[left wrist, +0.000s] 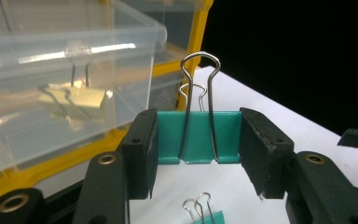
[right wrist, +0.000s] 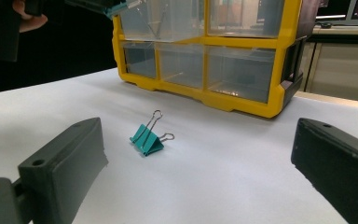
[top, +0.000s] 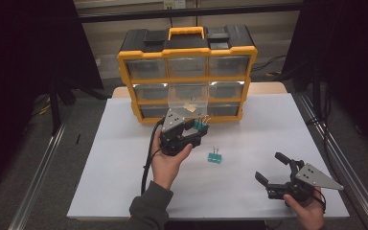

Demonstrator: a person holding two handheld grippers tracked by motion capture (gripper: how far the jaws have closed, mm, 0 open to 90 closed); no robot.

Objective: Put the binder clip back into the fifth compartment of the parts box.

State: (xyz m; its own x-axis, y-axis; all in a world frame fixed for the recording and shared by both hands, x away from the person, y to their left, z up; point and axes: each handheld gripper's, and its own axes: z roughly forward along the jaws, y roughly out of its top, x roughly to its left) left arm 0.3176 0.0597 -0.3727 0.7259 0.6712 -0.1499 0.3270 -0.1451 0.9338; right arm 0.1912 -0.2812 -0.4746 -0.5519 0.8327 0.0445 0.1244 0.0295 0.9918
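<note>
Left hand-held gripper (left wrist: 198, 140) clamped a teal metal binder clip (left wrist: 198, 137) beside the pulled-out clear plastic drawer (left wrist: 51, 70); right hand-held gripper (top: 274, 168) gaped wide, another teal binder clip (right wrist: 147, 138) on the white desk (right wrist: 237, 158).

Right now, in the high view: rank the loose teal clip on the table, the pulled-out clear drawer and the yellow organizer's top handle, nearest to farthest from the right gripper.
1. Loose teal clip: on the white table, up and left of the right gripper.
2. Pulled-out clear drawer: middle row of the organizer, beyond the clip.
3. Yellow top handle: on the organizer's top, at the back.
</note>
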